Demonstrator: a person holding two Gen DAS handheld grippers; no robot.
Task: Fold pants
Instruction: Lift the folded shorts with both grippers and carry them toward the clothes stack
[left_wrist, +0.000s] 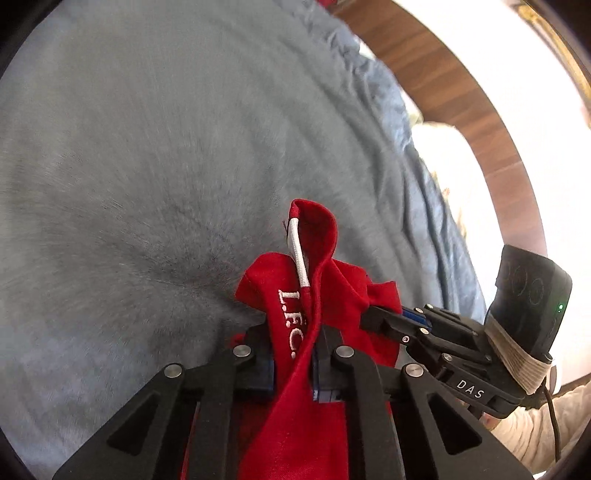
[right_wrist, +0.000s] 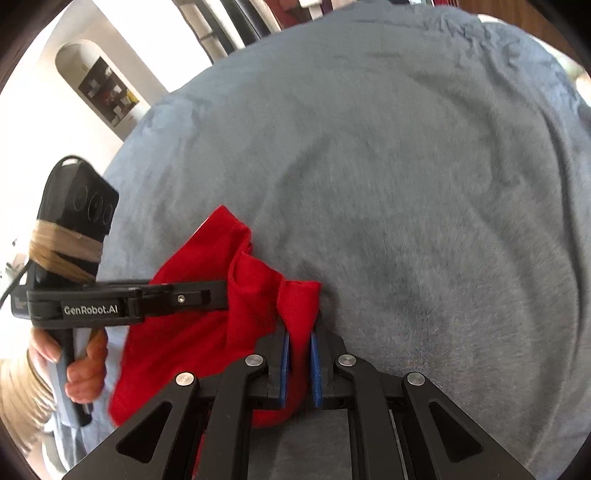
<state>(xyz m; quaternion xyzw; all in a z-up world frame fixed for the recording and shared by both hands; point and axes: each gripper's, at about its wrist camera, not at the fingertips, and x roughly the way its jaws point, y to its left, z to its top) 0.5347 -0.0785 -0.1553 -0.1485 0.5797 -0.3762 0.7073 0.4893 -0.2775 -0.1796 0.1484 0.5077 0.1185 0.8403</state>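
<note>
left wrist view is showing the red pants (left_wrist: 314, 321) bunched and lifted between the two grippers, with white "l.f.c." lettering and a white drawstring (left_wrist: 298, 254) running up a raised fold of the waist. the left gripper (left_wrist: 291, 354) is pinching that fold, its jaws standing narrow with the red cloth pressed between the pads and trailing down toward the near edge. just to the right, the right gripper (left_wrist: 384, 317) is reaching in from the side and biting into the same bundle. in the right wrist view the pants (right_wrist: 207, 317) are hanging in a crumpled mass at the near left, and the right gripper (right_wrist: 299, 354) is clamping a narrow ridge of cloth between its blue pads (right_wrist: 284, 365), jaws nearly closed. the left gripper (right_wrist: 221, 291) is entering from the left, held by a hand (right_wrist: 85, 369). beyond the garment the grey-blue blanket (right_wrist: 406, 184) is spreading far and wide, with a wooden floor (left_wrist: 461, 110) past its far right edge. judging from this, the step in hand is picking up and sorting the garment, not yet folding; the pants are not laid flat. the next move is probably calling for drawing the two grips apart to stretch the waistband and lowering the cloth flat onto the blanket.
</note>
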